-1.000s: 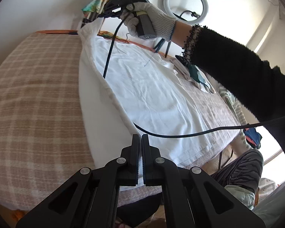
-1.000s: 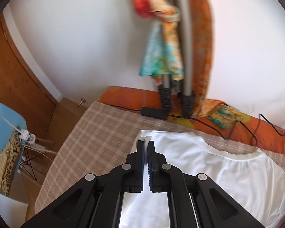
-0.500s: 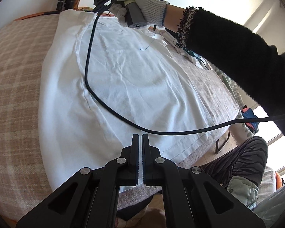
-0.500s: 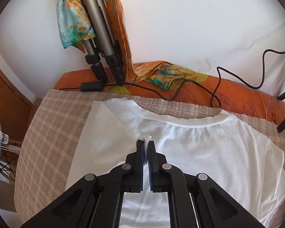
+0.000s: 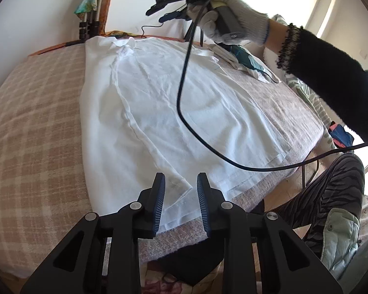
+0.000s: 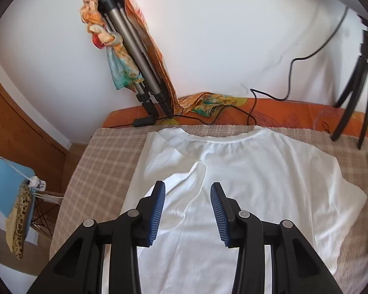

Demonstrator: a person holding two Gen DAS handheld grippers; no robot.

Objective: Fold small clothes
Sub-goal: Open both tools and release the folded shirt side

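Both claws, clamped shut a moment ago, are opening: left claw (image 5: 179, 188) and right claw (image 6: 187, 197) release the white shirt (image 5: 184, 103), its side fold now laid

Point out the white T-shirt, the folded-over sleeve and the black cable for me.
white T-shirt (image 6: 269, 183): right wrist view, mid-body fabric.
folded-over sleeve (image 6: 196, 178): right wrist view, its rounded end.
black cable (image 5: 181, 103): left wrist view, stretch crossing the shirt.

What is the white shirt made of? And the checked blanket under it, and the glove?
The white shirt looks like thin cotton knit: matte, softly creased, with stitched hems. The checked blanket seems a thicker woven cloth, maybe wool or a blend; its surface looks slightly fuzzy. The glove appears to be knitted yarn, with visible ribbing at the cuff. I cannot be sure of the exact fibres.
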